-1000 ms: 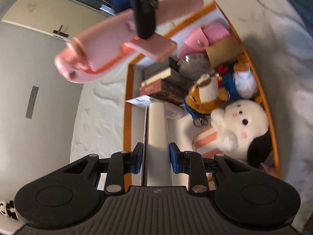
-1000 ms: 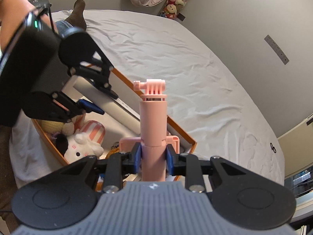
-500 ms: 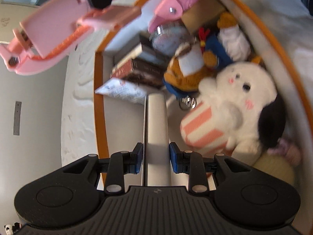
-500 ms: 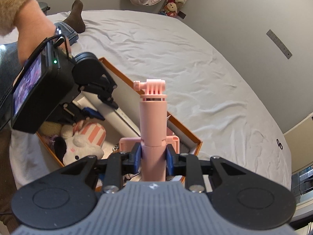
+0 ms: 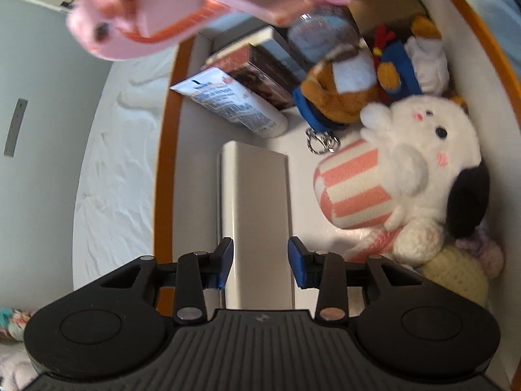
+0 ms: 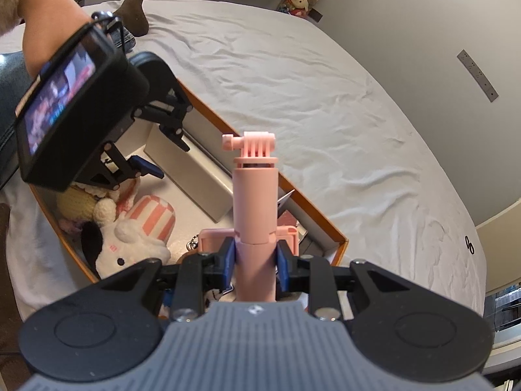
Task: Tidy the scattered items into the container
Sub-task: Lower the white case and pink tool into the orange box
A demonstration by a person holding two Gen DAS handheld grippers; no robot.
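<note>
An orange-rimmed box [image 5: 162, 150] sits on the white bed and holds toys and books. My left gripper [image 5: 260, 262] is low inside it. Its jaws stand slightly apart on either side of a long white box [image 5: 255, 202] that lies along the orange box's left wall; I see small gaps at both pads. In the right wrist view the long white box [image 6: 198, 176] lies on the container floor. My right gripper [image 6: 255, 260] is shut on a pink selfie stick [image 6: 255, 195] and holds it above the container [image 6: 312, 210]. The stick [image 5: 169, 16] shows blurred in the left wrist view.
Inside the container lie a white plush with a striped cup [image 5: 400, 169], a brown plush [image 5: 342, 88], a blue-and-white plush [image 5: 413, 55], books [image 5: 260, 58], a white tube [image 5: 234, 104] and a yellow crochet ball [image 5: 456, 273]. White sheet [image 6: 342, 97] surrounds the box.
My left gripper has lowered the long white box into the container and its jaws have parted off it. The right gripper with the pink stick has stayed above the box.
</note>
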